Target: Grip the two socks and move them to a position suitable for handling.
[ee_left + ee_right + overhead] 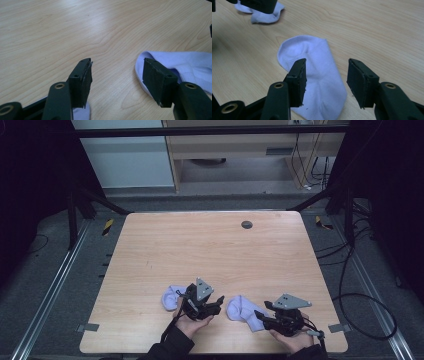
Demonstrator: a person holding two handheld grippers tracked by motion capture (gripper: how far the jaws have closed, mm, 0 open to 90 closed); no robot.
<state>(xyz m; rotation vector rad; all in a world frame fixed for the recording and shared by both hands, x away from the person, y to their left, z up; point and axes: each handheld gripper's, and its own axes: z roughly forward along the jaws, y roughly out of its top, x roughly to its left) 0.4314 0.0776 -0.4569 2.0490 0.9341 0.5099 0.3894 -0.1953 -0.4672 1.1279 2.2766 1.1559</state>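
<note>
Two pale lilac socks lie flat on the wooden table (210, 250) near its front edge. My left gripper (218, 303) sits between them, open, its jaws pointing toward the right sock (240, 310). In the left gripper view, the left gripper (117, 65) has bare wood between its pads, and that sock (185, 62) lies by the right-hand jaw. The left sock (171, 296) lies beside the hand. My right gripper (327, 63) stands open low over the right sock (312, 50), whose fabric lies beneath and between the jaws, the pads not pressing it. The right gripper (260, 315) is at that sock's right end.
A small round grey grommet (246, 224) sits in the tabletop near the far edge. Black frame posts stand at both far corners, and cables (360, 300) loop on the floor to the right. The far sock (265, 15) lies at the top left of the right gripper view.
</note>
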